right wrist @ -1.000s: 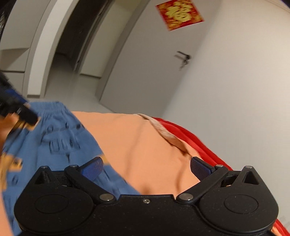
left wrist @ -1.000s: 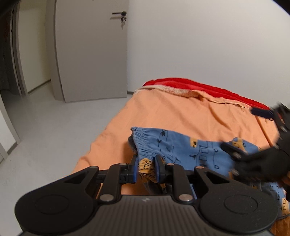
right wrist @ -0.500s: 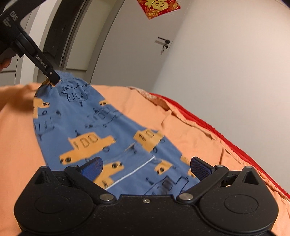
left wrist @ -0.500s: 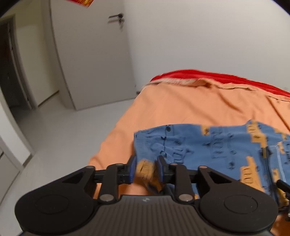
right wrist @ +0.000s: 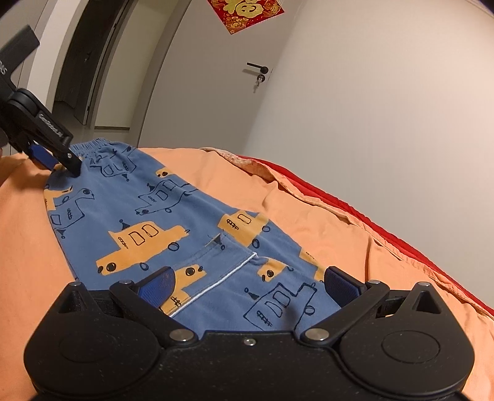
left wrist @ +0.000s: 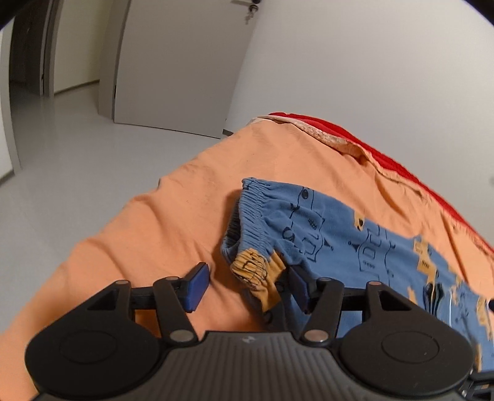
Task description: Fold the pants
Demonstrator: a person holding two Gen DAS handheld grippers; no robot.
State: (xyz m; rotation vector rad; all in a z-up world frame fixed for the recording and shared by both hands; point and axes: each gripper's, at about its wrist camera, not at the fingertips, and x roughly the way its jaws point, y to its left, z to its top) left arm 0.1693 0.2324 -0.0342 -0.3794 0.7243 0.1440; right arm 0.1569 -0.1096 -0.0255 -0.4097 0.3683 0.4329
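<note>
Blue pants [right wrist: 173, 216] with orange cars lie flat on the orange bedsheet [right wrist: 324, 222]. In the left wrist view the pants [left wrist: 339, 234] show their elastic waistband and an orange cuff [left wrist: 256, 271] lying between the jaws. My left gripper [left wrist: 247, 285] is open, its jaws wide around that waist corner; it also shows in the right wrist view [right wrist: 52, 151] at the waistband. My right gripper [right wrist: 247, 283] is open and empty, low over the other end of the pants.
The bed's left edge drops to a pale floor [left wrist: 68, 160]. A red blanket [left wrist: 401, 163] runs along the white wall. A white door [right wrist: 216, 101] with a red decoration [right wrist: 247, 12] stands beyond the bed.
My left gripper was shut on the waist corner and has opened, letting the pants go. The pants now lie spread out flat. My right gripper stays open and has come down over them.
</note>
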